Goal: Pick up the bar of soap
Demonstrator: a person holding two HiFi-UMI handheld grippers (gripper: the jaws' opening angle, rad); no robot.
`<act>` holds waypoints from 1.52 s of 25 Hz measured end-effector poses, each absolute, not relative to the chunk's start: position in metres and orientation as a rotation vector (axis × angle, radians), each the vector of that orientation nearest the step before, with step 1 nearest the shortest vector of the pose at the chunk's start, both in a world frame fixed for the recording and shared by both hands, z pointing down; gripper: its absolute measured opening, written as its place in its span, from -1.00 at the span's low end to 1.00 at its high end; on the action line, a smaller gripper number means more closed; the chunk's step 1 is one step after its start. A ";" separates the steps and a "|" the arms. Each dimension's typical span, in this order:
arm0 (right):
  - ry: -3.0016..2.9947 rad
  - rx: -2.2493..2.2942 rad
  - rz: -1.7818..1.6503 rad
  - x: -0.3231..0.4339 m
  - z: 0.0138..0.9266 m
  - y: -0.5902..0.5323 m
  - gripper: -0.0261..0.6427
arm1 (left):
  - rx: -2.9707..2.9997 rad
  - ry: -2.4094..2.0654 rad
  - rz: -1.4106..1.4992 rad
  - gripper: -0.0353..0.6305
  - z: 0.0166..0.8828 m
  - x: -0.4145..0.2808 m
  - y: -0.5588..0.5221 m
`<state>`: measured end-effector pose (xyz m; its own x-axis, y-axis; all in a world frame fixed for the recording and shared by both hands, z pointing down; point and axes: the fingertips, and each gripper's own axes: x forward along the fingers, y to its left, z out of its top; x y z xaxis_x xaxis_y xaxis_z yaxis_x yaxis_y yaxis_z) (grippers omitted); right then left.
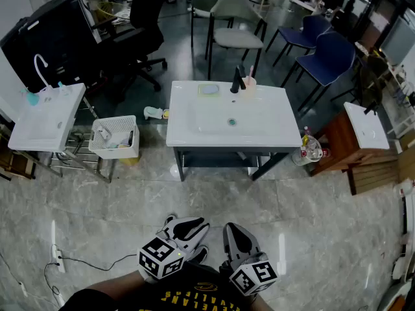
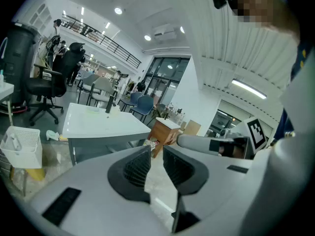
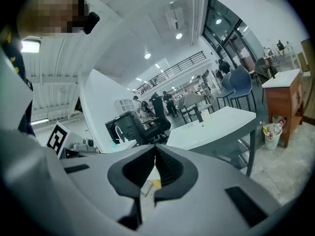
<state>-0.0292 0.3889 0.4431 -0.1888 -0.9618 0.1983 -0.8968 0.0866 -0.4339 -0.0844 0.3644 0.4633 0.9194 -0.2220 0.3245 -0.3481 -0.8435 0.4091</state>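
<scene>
The bar of soap (image 1: 209, 89) is a pale green block at the back left of the white sink table (image 1: 272, 135), left of the black faucet (image 1: 237, 81). Both grippers hang low by the person's body, well short of the table and far from the soap. In the head view the left gripper (image 1: 193, 225) and right gripper (image 1: 237, 230) sit side by side above the floor. In the left gripper view the left gripper (image 2: 156, 150) is shut and empty. The right gripper (image 3: 155, 150) has its tips touching and holds nothing. The sink table (image 2: 98, 123) (image 3: 216, 123) shows ahead in both gripper views.
A white basket (image 1: 115, 137) stands on the floor left of the table, beside a second white sink (image 1: 45, 118). A wooden cabinet (image 1: 343, 141) and a small bin (image 1: 310, 149) stand at the right. Chairs (image 1: 237, 24) are behind the table. A cable (image 1: 84, 262) lies on the floor.
</scene>
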 end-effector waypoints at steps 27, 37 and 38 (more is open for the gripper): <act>2.209 -1.868 -0.547 -0.049 0.392 0.345 -0.87 | 2.731 -0.438 0.293 -0.64 0.419 -0.114 0.320; 2.181 -1.993 -0.598 -0.069 0.404 0.283 -0.87 | 2.668 -0.322 0.243 -0.64 0.437 -0.131 0.256; 2.176 -2.006 -0.623 -0.072 0.409 0.279 -0.87 | 2.650 -0.306 0.247 -0.64 0.443 -0.132 0.251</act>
